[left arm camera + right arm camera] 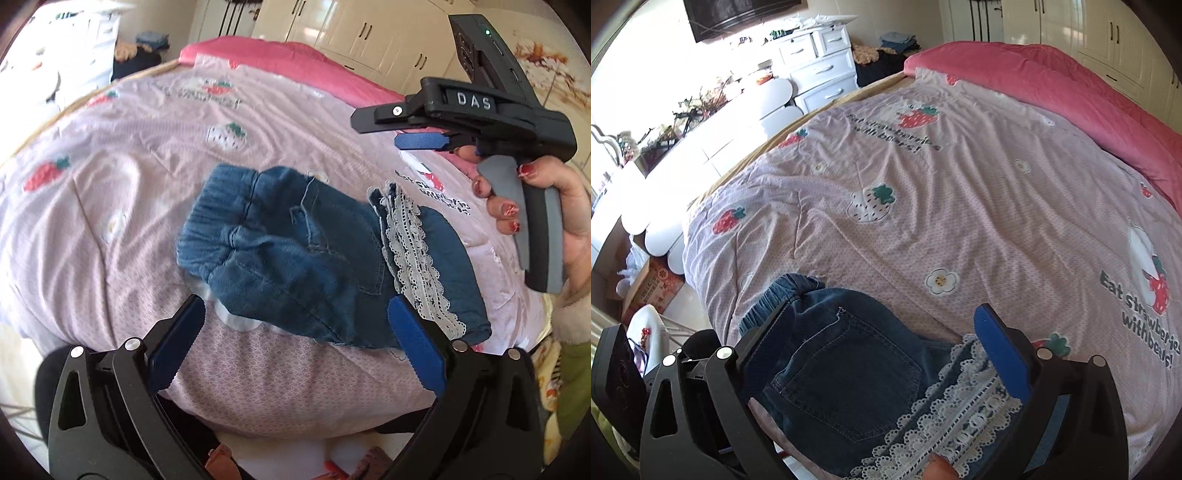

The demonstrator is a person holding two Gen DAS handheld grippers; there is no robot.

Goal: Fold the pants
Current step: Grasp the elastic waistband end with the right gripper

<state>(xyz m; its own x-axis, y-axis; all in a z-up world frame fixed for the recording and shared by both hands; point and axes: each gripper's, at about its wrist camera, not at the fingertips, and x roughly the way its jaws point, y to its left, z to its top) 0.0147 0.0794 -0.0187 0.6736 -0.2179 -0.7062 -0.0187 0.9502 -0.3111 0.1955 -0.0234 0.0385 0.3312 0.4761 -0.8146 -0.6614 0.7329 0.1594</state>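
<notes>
Two grippers hang spread and empty over the folded denim pants (295, 251): left gripper (295, 347) at their near edge, right gripper (879, 354) above the lace hems. Pants lie on the bed's strawberry quilt (110, 192); beyond it, a pink blanket (1052, 77).

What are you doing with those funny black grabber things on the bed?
A person is folding a small pair of denim pants with white lace trim on a pink strawberry bedspread. The pants lie bunched in a folded bundle near the bed's edge. The left hand-held gripper and the right hand-held gripper are both open, with nothing held in either.
</notes>
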